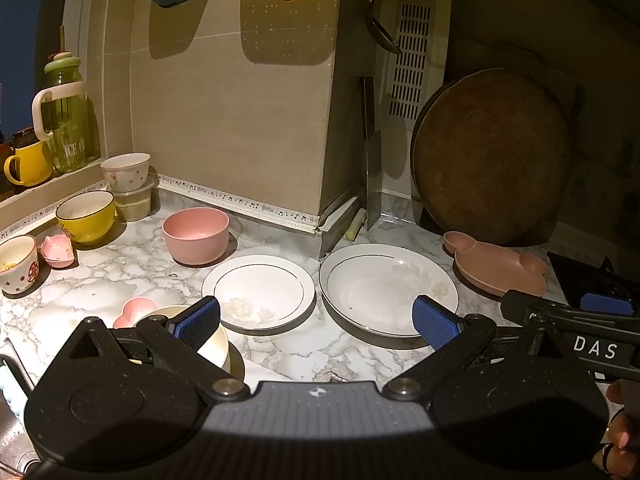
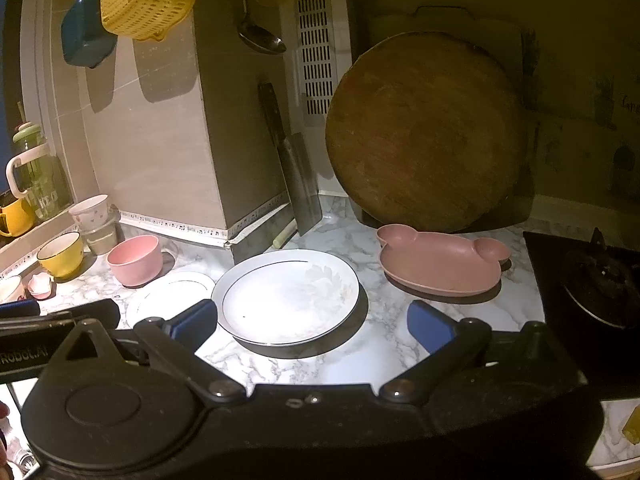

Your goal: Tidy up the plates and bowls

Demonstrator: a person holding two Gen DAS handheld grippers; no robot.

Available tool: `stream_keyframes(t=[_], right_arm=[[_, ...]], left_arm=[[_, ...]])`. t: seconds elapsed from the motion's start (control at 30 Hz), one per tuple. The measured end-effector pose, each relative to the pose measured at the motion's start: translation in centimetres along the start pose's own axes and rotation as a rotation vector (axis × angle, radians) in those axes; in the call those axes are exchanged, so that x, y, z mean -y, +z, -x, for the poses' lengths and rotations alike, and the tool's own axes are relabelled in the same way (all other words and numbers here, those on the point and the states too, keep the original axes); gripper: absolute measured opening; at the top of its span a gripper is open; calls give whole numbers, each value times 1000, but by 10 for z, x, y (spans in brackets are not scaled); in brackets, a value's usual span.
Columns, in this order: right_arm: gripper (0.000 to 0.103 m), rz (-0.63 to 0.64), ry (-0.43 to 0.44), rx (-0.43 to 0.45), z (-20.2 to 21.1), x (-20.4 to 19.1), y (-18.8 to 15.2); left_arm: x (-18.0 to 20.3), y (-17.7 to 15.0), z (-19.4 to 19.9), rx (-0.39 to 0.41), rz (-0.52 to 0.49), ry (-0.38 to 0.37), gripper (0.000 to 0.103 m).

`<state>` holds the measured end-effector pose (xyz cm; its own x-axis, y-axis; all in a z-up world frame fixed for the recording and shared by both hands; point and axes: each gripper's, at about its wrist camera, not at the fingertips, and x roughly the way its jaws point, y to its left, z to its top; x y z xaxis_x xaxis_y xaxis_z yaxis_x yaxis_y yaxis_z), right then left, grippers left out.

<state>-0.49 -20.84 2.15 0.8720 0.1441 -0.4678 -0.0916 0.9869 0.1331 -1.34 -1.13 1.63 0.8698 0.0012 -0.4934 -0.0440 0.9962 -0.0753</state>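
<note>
Both sets of fingers spread wide, nothing held: left gripper (image 1: 316,322), right gripper (image 2: 312,320) hovering over marble table (image 2: 380,344). Big white plate (image 2: 286,298) dead ahead, between right fingers. Smaller white plate (image 1: 259,292) just left of big plate, rims nearly touching. Cream bowl (image 1: 216,344) near-left of big plate, under left finger. Pink mouse-ear plate (image 2: 440,264) right of big plate; pink bowl (image 1: 196,234) far-left; cleaver (image 2: 298,184) & round board (image 2: 428,132) behind. Risks, prob.: glazed rim slipping from pads; nudging smaller plate; left finger clipping cream bowl.
</note>
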Motion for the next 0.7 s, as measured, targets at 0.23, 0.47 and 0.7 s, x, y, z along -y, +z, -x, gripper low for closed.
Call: stream_keyframes(t=[0.23, 0.47, 0.7], right_arm=[[101, -5, 5, -4, -4, 3, 1], [101, -7, 26, -15, -21, 11, 8], [100, -11, 40, -55, -57, 24, 20]], left_arm=[[1, 2, -8, -11, 4, -1, 103], [0, 8, -25, -32, 19, 8, 103], [-4, 16, -66, -112, 68, 27, 103]])
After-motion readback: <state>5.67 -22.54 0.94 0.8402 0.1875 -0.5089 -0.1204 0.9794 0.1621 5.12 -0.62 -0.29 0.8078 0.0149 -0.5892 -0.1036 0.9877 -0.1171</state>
